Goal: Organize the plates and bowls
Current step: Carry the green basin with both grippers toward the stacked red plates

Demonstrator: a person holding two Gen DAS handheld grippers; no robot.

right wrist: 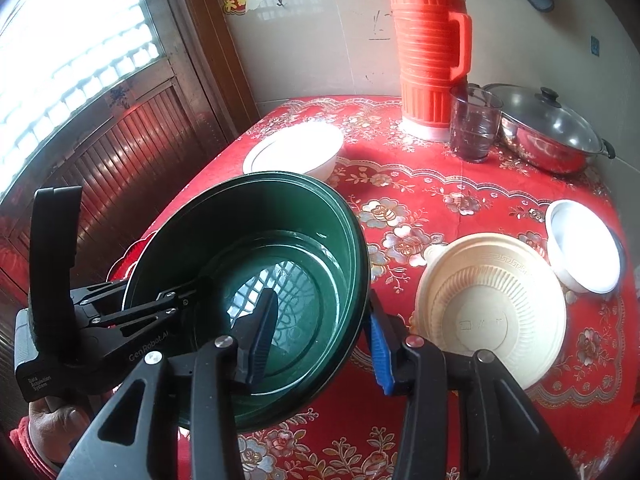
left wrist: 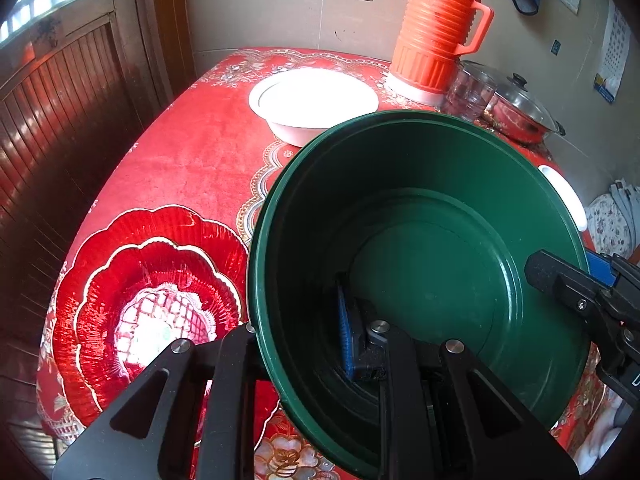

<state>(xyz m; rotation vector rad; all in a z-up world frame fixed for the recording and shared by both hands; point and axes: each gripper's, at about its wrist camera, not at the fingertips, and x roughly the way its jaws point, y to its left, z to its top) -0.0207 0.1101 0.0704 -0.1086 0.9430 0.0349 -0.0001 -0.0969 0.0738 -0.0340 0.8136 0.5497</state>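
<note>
A large dark green bowl (left wrist: 420, 248) hangs tilted above the red-clothed table (left wrist: 192, 152), gripped at opposite sides of its rim. My left gripper (left wrist: 296, 308) is shut on the near-left rim, blue pad inside and the other finger outside. In the right wrist view the same green bowl (right wrist: 248, 264) has my right gripper (right wrist: 320, 300) straddling its right rim. The black finger stands inside, clear of the wall, and the blue pad rests against the outside. Red flower-shaped plates (left wrist: 152, 300) lie stacked left of and partly under the bowl.
A wide white bowl (right wrist: 296, 152) sits at the back left. A beige ribbed bowl (right wrist: 492, 308) and a small white bowl (right wrist: 584, 244) lie to the right. An orange thermos (right wrist: 430, 40), a glass cup (right wrist: 474, 124) and a lidded steel pot (right wrist: 548, 132) line the back.
</note>
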